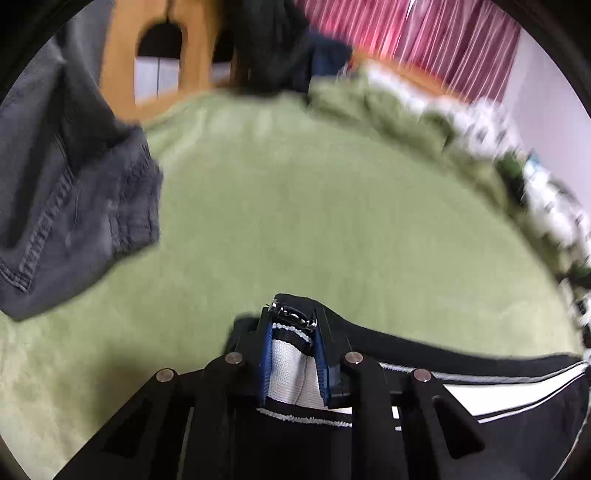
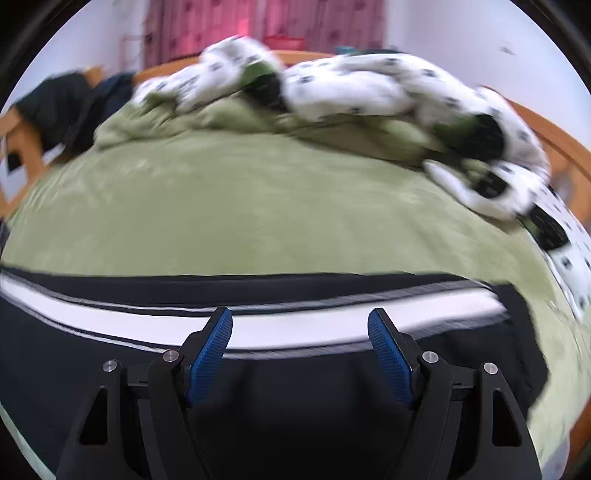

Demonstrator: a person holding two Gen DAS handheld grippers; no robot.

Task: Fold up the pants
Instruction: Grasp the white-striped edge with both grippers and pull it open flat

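Pants: black track pants with a broad white side stripe (image 2: 295, 328), lying stretched across the near part of the bed, straight under both my tools.
Zip end: the end with a small metal zipper pull (image 1: 293, 314) and white lining sits between my left fingers (image 1: 266, 354), raised a little off the bedding.
Left gripper (image 1: 293, 354): clamped on that striped fabric, blue pads pressing it from both sides.
Right gripper (image 2: 300, 350): fingers spread wide with nothing between them, hovering over the black cloth just short of the white stripe.
Bed: a green fleece blanket (image 1: 295, 203) covers it; the wide stretch beyond the pants is bare.
Grey garment: a grey piece of clothing with stitched seams (image 1: 66, 206) hangs or lies at the left edge of my left view, apart from the pants.
Bedding: a crumpled white duvet with dark spots (image 2: 369, 88) is heaped at the far side, by the orange wooden bed frame (image 2: 554, 133) and pink curtains (image 2: 266, 26).
Progress: early, I judge. The pants look laid out long, with one end gripped; no crosswise fold shows yet.
Left to do: my right fingers need their own hold, then the fold and smoothing.
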